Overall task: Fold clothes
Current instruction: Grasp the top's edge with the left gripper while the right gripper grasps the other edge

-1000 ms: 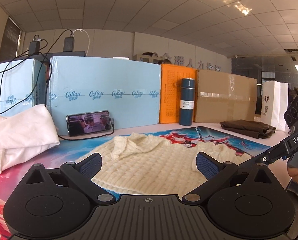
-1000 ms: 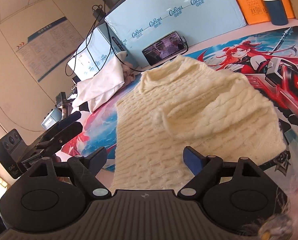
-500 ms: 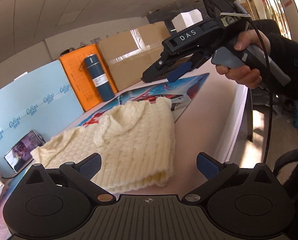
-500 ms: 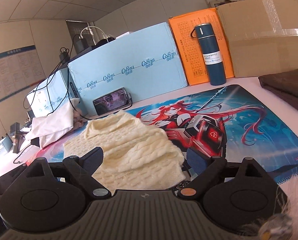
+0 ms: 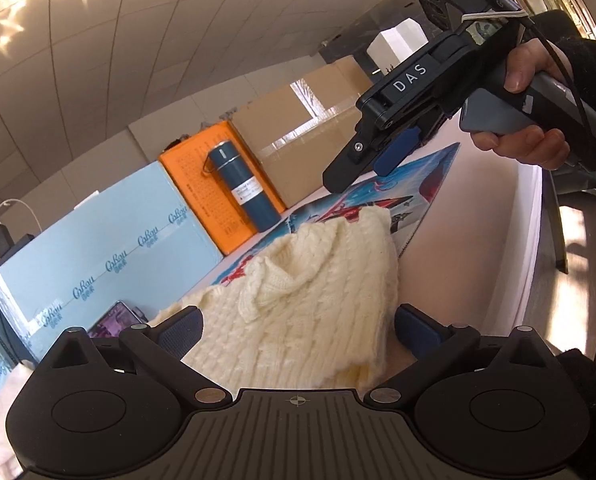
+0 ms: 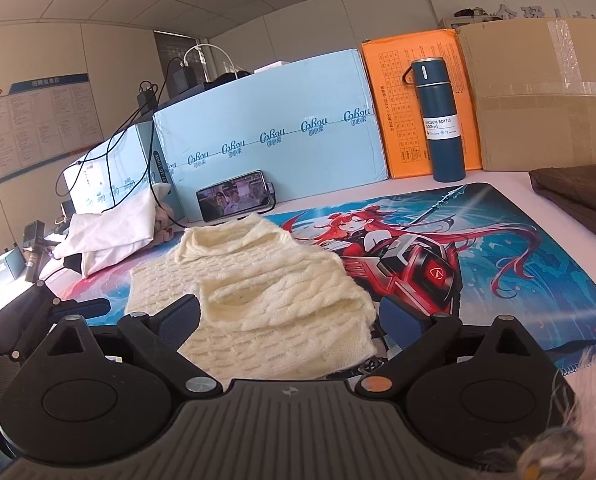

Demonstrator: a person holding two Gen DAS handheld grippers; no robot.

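A cream cable-knit sweater (image 6: pixel 258 292) lies folded on the printed desk mat (image 6: pixel 478 280); it also shows in the left wrist view (image 5: pixel 310 304). My left gripper (image 5: pixel 298 328) is open, its fingers on either side of the sweater's near end, not closed on it. It also shows at the left edge of the right wrist view (image 6: pixel 46 316). My right gripper (image 6: pixel 288 316) is open just above the sweater's near edge. In the left wrist view it (image 5: pixel 382 156) hangs in the air beyond the sweater, held by a hand.
A phone (image 6: pixel 234 196) leans on blue boxes (image 6: pixel 266 128) at the back. A blue vacuum bottle (image 6: pixel 442 120), an orange box and a cardboard box (image 6: pixel 538 92) stand behind the mat. A folded dark garment (image 6: pixel 578 196) lies at right, white cloth (image 6: pixel 114 232) at left.
The left gripper swung right and came closer to the sweater's end. The right gripper lifted and levelled out, drawing back to the sweater's near edge. The sweater lies still.
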